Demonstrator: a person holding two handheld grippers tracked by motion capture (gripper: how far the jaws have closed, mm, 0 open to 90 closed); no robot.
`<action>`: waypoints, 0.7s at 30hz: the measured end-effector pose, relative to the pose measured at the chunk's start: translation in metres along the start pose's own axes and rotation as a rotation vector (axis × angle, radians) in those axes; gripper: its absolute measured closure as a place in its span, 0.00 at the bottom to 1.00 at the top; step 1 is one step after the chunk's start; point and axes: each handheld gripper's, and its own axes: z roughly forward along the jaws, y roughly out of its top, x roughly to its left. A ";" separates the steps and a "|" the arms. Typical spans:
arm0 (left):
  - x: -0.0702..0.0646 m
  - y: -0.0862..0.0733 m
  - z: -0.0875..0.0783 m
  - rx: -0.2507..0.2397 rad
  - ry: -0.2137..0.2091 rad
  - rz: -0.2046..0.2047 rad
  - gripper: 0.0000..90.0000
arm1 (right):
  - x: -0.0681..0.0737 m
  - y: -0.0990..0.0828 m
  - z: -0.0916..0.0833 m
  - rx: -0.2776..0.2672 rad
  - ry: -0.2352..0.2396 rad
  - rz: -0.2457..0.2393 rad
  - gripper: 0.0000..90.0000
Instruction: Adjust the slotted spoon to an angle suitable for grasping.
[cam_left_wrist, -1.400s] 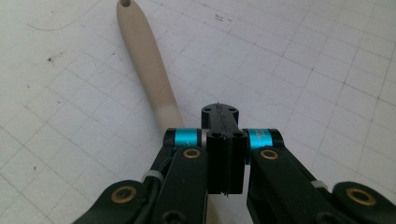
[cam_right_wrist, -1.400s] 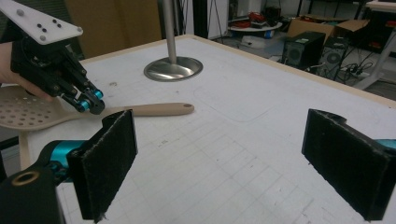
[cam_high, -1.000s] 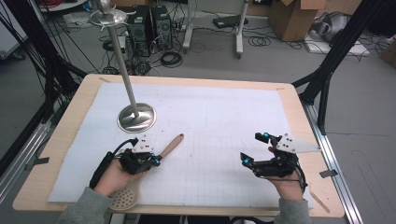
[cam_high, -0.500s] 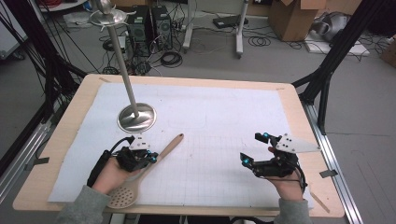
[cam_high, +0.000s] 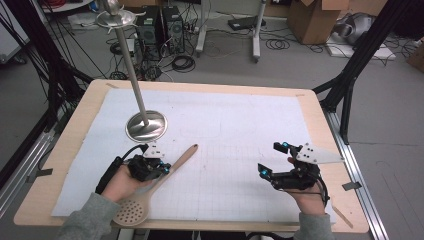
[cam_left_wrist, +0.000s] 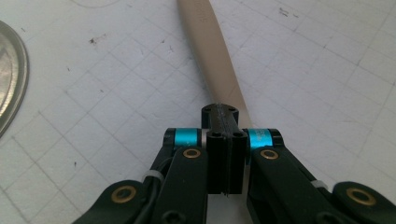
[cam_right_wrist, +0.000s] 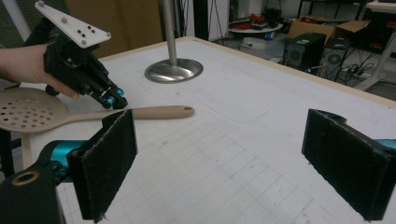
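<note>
A beige slotted spoon (cam_high: 165, 175) lies slantwise on the white gridded sheet (cam_high: 225, 130), its perforated head (cam_high: 131, 214) at the table's front edge and its handle end pointing toward the middle. My left gripper (cam_high: 161, 169) is shut, its jaws pressed together with nothing between them. Its tips sit right on top of the spoon's handle (cam_left_wrist: 215, 60), as the left gripper view (cam_left_wrist: 219, 109) shows. My right gripper (cam_high: 271, 158) rests at the front right, open, its black pads (cam_right_wrist: 109, 158) wide apart over bare sheet. From the right gripper view the left gripper (cam_right_wrist: 112, 99) meets the spoon (cam_right_wrist: 144, 112).
A metal stand with a round base (cam_high: 146, 126) and a tall pole (cam_high: 131, 65) rises at the back left of the sheet, close behind my left hand. The wooden table rim (cam_high: 200, 86) frames the sheet. Black frame legs, computers and cables stand on the floor beyond.
</note>
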 end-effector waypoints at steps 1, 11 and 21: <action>0.000 0.000 0.001 0.001 -0.007 -0.002 1.00 | 0.000 0.000 0.000 0.000 0.001 0.002 0.10; -0.009 0.007 0.010 0.030 -0.100 0.082 1.00 | -0.001 0.000 -0.003 -0.011 -0.004 0.002 0.10; -0.022 0.015 0.015 0.055 -0.145 0.136 0.99 | -0.001 0.000 -0.002 -0.011 -0.002 -0.002 0.10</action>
